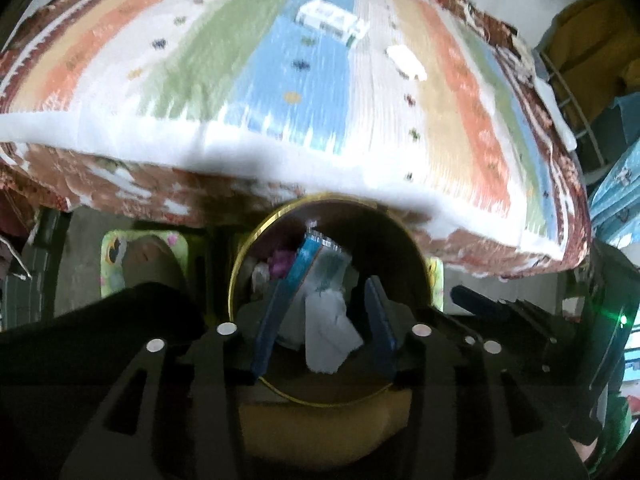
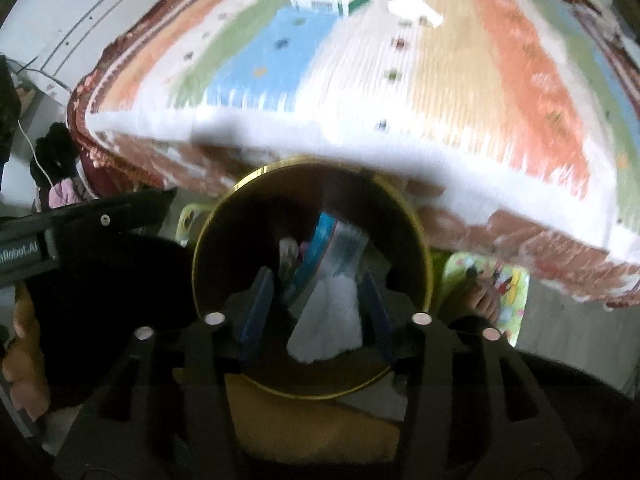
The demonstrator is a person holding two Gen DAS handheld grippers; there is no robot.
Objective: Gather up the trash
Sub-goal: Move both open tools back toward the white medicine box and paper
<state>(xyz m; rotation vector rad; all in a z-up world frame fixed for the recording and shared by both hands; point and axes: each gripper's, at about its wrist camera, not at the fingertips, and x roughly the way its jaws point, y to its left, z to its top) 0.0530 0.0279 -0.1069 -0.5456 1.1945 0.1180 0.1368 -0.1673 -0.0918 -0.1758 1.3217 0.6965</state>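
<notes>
- Left wrist view: crumpled white paper (image 1: 326, 330) lies in a round, gold-rimmed bin (image 1: 240, 264) on the floor, on top of a blue packet (image 1: 306, 258) and other scraps.
- Left gripper (image 1: 324, 320) points down into the bin mouth; its blue jaws stand spread, one either side of the paper, and the pads do not press on it.
- Right wrist view: right gripper (image 2: 320, 312) points into the same bin (image 2: 208, 240) with jaws likewise spread beside white paper (image 2: 332, 320); nothing is pinched.
- Remaining trash: a white-and-green box (image 1: 330, 20) and a small white piece (image 1: 406, 62) lie near each other on the striped bed cover (image 1: 460, 128), well apart from the bin.
- Handling, as a judgement: the box looks light, thin-walled and easily crushed; take it across its two long sides with moderate pressure.
- The white piece looks light and flat; pinch it at an edge, since the soft cover may give under the jaws.
</notes>
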